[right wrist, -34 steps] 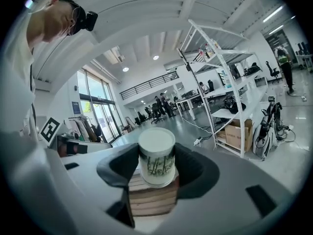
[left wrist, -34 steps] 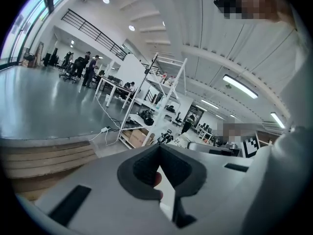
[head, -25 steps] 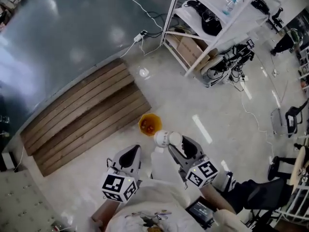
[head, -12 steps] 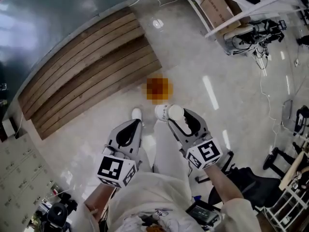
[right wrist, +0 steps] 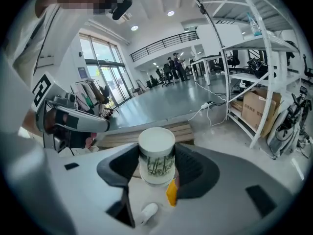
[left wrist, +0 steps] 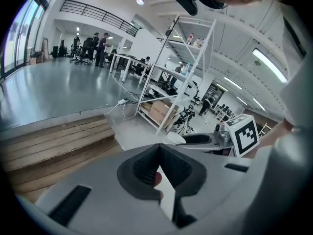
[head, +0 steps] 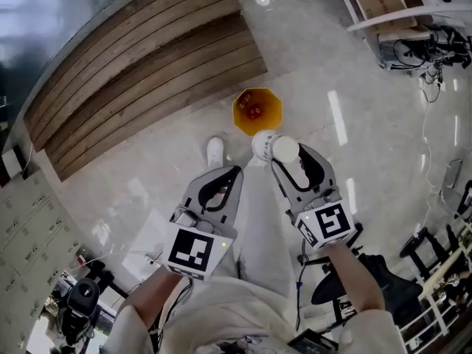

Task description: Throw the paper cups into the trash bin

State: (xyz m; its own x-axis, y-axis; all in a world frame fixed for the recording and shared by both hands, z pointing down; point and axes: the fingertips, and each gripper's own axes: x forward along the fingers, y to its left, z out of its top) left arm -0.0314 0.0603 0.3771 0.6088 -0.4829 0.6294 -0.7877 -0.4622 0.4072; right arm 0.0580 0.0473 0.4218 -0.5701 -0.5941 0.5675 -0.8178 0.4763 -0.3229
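My right gripper [head: 278,153] is shut on a white paper cup [head: 274,147] with a green print, which stands upright between the jaws in the right gripper view [right wrist: 156,153]. The orange octagonal trash bin [head: 256,110] stands on the pale floor just ahead of the cup, with red bits inside. In the right gripper view an orange edge of the bin [right wrist: 171,192] shows under the cup. My left gripper [head: 228,174] hangs beside it to the left, shut, with nothing between its jaws [left wrist: 159,151].
Wooden steps [head: 140,65] run across the floor beyond the bin. A white shelf rack [head: 398,13] with boxes and cables stands at the far right. The person's white shoe [head: 214,152] is left of the cup. Chairs stand at the right edge.
The view has swung as the person moves: steps and bin slid upward and right. Both grippers reach further forward. The cup stays in the right gripper.
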